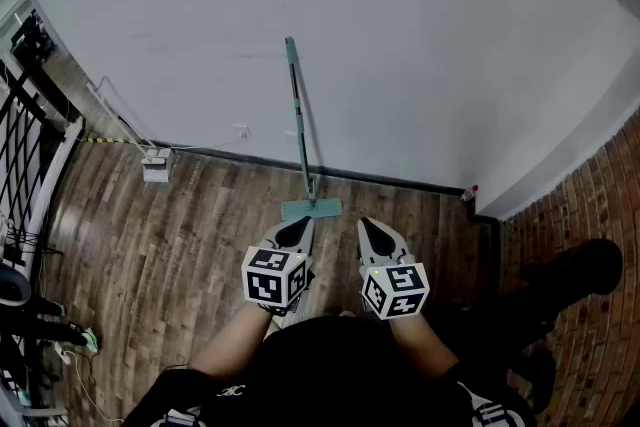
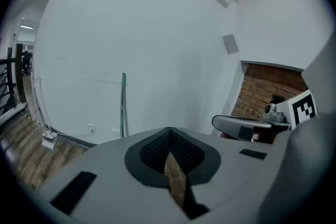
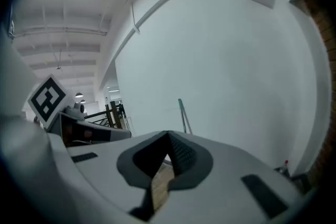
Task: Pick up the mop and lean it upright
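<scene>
Fingers [image 1: 293, 233] closed, empty; mop [image 1: 298, 120] leans against wall [image 1: 430, 35], well apart.

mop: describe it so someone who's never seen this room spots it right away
Start at the big white wall where it meets the brown wood-plank floor. Near its middle a slim green mop leans upright, flat rectangular head on the floor. It is the only tall thing there; the small white box left of it in the head view sits low on the floor.

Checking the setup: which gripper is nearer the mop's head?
The left gripper; its tips sit just below the green mop head, the right gripper further aside.
</scene>
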Tool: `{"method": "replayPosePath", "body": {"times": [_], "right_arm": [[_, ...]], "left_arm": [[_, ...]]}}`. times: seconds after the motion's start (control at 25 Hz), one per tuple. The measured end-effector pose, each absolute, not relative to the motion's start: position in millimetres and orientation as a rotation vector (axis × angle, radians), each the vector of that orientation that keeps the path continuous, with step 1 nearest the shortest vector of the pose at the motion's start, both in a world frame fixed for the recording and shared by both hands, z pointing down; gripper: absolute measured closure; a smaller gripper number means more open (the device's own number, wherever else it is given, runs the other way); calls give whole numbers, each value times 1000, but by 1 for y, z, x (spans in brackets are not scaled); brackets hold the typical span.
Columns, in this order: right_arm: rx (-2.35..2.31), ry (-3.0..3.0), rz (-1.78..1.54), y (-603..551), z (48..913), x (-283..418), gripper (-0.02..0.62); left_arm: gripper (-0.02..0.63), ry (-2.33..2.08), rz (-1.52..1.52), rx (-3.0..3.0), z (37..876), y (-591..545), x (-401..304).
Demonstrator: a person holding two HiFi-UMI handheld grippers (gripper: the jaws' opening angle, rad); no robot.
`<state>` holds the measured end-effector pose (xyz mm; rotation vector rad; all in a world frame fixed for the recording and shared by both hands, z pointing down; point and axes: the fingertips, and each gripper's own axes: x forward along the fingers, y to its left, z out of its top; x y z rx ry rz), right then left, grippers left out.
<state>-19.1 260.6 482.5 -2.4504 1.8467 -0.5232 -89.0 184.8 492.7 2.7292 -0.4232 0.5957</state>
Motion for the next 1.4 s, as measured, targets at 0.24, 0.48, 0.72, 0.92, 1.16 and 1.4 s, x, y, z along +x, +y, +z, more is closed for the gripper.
{"method": "replayPosePath", "body": {"times": [0.24, 0.48, 0.72, 0.92, 1.16, 1.4], "right_arm": [[-2414, 1838, -538, 273, 483, -14, 583], [-2419, 1864, -549, 290, 485, -10, 583], [-2433, 1846, -603, 301, 498, -1, 583], [-2453, 1812, -621, 295, 504, 6, 583], [-2536, 1752, -653, 279, 513, 35, 581], [-2606, 1682, -689, 230, 509, 76, 583]], "left_arm": [[611, -429, 604, 2726, 495, 200, -83], [611, -451, 607, 2722, 496, 217, -75], [611, -482, 621, 2712, 498, 223, -73], [611, -458, 646, 2715, 506, 215, -66], [611, -355, 644, 2708, 514, 188, -23], [611, -255, 647, 2713, 513, 134, 29]]}}
